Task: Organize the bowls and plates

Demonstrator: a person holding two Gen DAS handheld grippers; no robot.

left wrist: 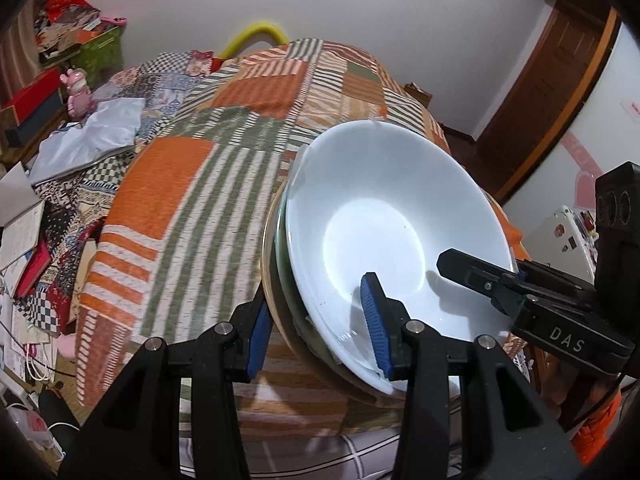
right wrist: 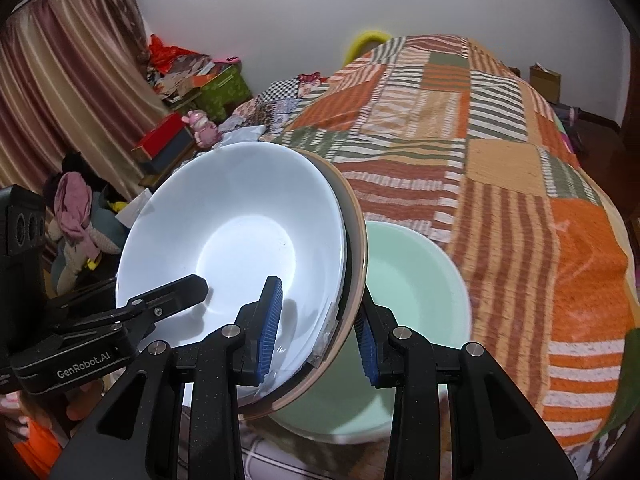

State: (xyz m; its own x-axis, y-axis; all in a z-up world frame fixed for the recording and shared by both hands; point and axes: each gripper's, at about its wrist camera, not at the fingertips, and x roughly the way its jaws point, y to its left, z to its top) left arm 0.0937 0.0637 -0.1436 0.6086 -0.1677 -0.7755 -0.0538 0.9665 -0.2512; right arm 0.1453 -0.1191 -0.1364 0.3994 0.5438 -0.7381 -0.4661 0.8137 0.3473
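Observation:
A tilted stack of dishes hangs over the bed: a white bowl (left wrist: pixel 384 232) on top, a dark green dish under it, and a tan-rimmed plate (left wrist: pixel 269 280) at the bottom. My left gripper (left wrist: pixel 318 328) is shut on the stack's near rim, one blue pad inside the bowl and one under the plate. My right gripper (right wrist: pixel 320 336) is shut on the opposite rim of the white bowl (right wrist: pixel 240 240) and tan-rimmed plate (right wrist: pixel 359 256). Each gripper shows in the other's view, its top finger inside the bowl. A mint-green bowl (right wrist: pixel 416 280) lies on the bed below the stack.
A patchwork bedspread (left wrist: pixel 192 184) in orange, green and white covers the bed (right wrist: pixel 500 160). Books, papers and cables clutter the floor (left wrist: pixel 24 264) at the left. A pink toy (left wrist: pixel 78 92) and boxes stand beyond. A wooden door (left wrist: pixel 552 92) is at the right.

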